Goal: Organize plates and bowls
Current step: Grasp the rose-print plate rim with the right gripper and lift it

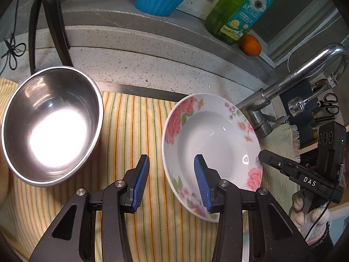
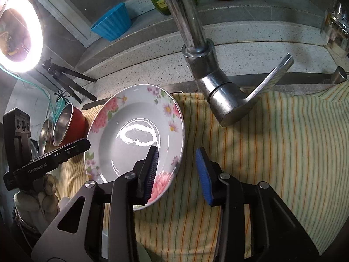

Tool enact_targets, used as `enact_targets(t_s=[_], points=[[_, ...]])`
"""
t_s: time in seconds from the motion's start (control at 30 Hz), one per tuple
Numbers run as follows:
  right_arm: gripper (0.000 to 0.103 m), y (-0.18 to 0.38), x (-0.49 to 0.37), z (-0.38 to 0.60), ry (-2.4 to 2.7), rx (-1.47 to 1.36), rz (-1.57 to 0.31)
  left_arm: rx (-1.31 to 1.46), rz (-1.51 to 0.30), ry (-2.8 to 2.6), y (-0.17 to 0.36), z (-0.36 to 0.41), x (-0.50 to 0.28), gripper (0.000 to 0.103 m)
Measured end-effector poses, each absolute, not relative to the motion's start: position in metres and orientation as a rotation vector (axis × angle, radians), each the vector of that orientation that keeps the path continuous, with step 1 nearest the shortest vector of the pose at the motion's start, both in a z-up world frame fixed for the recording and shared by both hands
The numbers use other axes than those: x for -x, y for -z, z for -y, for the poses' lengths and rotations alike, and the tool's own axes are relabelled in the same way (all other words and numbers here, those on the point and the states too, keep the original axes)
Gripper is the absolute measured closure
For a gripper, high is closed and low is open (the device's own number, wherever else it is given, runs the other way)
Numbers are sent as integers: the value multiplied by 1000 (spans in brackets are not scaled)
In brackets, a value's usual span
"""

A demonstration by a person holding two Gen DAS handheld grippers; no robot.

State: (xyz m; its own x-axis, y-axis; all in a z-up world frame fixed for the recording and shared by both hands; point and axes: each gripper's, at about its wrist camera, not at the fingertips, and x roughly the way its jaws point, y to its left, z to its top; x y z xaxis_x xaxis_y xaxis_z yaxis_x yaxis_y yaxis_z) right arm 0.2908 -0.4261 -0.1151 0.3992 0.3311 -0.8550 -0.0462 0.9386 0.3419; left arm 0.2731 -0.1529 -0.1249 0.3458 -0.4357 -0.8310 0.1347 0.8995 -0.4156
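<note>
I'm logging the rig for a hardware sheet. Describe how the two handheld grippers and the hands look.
Both grippers, left gripper and right gripper, share black angular linkage arms with silver pivot screws and ribbed blue pads. White lettering marks their bodies: "DAS" on the right, "GenRobot.AI" on the left. A thin black cable trails below the right one. The hands wear pale knit gloves.

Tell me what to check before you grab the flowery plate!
1. Left gripper open: ok.
2. Right gripper open: ok.
3. Flowery plate rim between left fingers: ok, one finger is over the plate, one outside.
4. Plate resting on the striped cloth: ok.
5. Plate empty: ok, only shiny glare.
6. Plate clear of the steel bowl: ok, cloth shows between.
7. Faucet near the plate: cannot tell the clearance.
</note>
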Motion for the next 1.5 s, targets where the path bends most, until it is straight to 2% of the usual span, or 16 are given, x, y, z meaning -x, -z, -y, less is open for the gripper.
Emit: enact_targets(t_s=[0.1,0.23,0.4,0.93,1.5], points=[[75,120,-295,425,-244,-283,-1150,309,-1173,382,129,154,-277,63],[79,125,-300,427,-243,-288,-1162,303,-1174,389,132,158,-281,65],[87,130,-307,422,-258,-278,-1174,288,-1182,411,134,164,-285,76],[88,120,-299,415,-243,-279,-1173,305,-1179,419,130,160,-282,77],[87,82,-274,390,-269,-272,-1123,321,-1098,432,92,131,-258,77]])
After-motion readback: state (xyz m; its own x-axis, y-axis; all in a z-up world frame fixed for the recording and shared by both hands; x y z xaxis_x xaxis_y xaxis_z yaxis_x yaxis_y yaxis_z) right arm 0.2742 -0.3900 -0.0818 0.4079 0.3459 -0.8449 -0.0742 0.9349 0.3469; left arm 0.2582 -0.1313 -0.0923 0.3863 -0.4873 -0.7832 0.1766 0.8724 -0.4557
